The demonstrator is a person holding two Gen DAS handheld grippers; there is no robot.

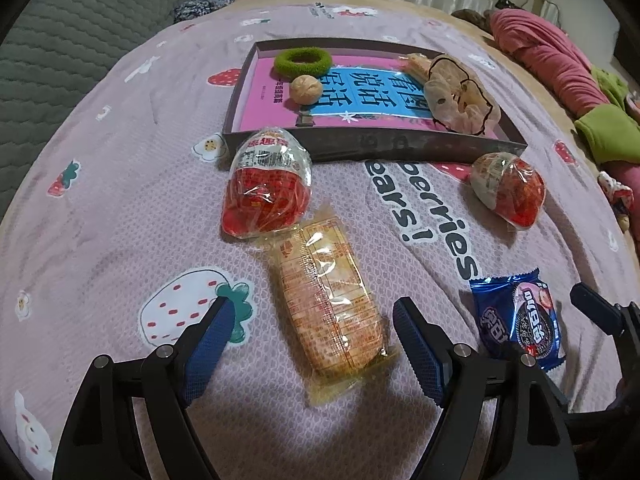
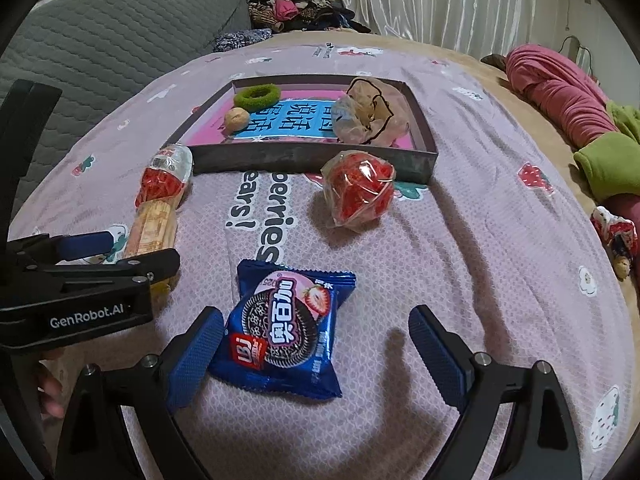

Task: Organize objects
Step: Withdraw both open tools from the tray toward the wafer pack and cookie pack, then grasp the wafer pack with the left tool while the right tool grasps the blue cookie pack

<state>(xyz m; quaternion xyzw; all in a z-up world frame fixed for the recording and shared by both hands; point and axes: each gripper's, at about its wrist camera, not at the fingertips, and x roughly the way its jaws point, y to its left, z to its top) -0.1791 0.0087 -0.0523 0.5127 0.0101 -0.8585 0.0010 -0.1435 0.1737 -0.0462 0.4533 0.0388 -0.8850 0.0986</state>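
My left gripper [image 1: 316, 324] stands open over a long orange cracker pack [image 1: 328, 304], which lies between its fingers without touching them. My right gripper [image 2: 316, 340] is open too, with a blue cookie packet [image 2: 284, 332] between its fingers, close to the left pad [image 2: 196, 356]. Two red-and-white wrapped snacks [image 1: 268, 184] [image 1: 508, 188] lie in front of a shallow dark box [image 1: 400, 148]. Inside the box, on a pink book, are a green scrunchie [image 1: 302, 62], a walnut [image 1: 306, 89] and a sheer beige scrunchie [image 1: 460, 94].
Everything rests on a pink strawberry-print bedsheet [image 1: 120, 208]. A grey quilted cushion [image 2: 100, 40] stands at the far left. Pink and green clothes [image 2: 568, 92] are piled along the right edge. The left gripper's body [image 2: 80, 296] fills the right wrist view's left side.
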